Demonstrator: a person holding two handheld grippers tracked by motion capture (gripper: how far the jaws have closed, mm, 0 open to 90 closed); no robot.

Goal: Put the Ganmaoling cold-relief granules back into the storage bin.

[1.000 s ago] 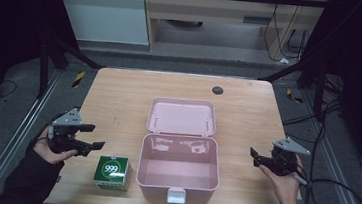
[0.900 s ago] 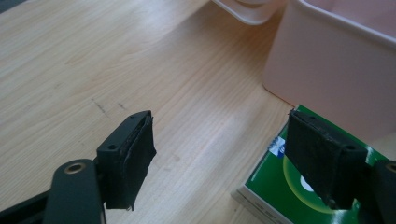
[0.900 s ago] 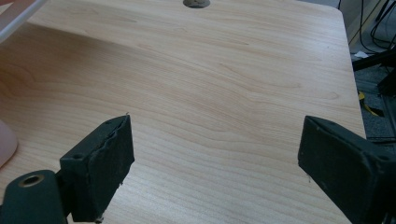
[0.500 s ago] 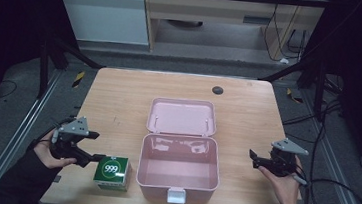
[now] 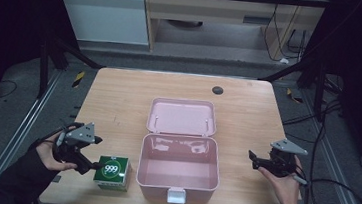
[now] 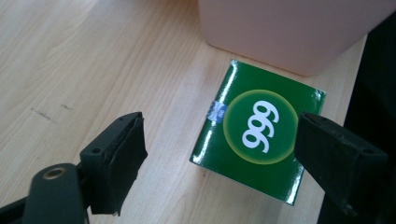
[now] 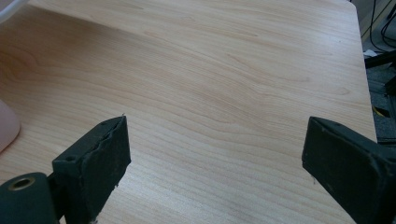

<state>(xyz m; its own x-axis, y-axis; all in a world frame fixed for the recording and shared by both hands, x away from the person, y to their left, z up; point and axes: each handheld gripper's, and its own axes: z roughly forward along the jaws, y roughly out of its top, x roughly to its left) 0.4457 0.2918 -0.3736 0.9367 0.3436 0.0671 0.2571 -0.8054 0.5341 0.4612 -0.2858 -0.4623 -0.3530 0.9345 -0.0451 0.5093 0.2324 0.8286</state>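
Note:
A green box [image 5: 112, 169] marked 999 lies near the table's front edge, just left of the open pink case [image 5: 178, 169]. My left gripper [image 5: 94, 154] is at the box's left side, pointing at it. In the left gripper view the green box [image 6: 259, 135] lies on the wood ahead, between my open jaws, whose midpoint [image 6: 219, 158] is near its left edge. The jaws have just been opening and the pads do not press on the box. My right gripper [image 5: 255, 160] is right of the case, and its open jaws [image 7: 215, 154] frame bare wood.
The case's lid [image 5: 182, 116] lies back flat on the wooden table [image 5: 119, 96]. A small dark disc [image 5: 217, 90] sits near the far edge. The case's wall [image 6: 289, 28] stands just beyond the green box. Dark floor and cables surround the table.
My left gripper has shifted a little toward the green box and its jaws have spread wider. The right gripper has stayed where it was.

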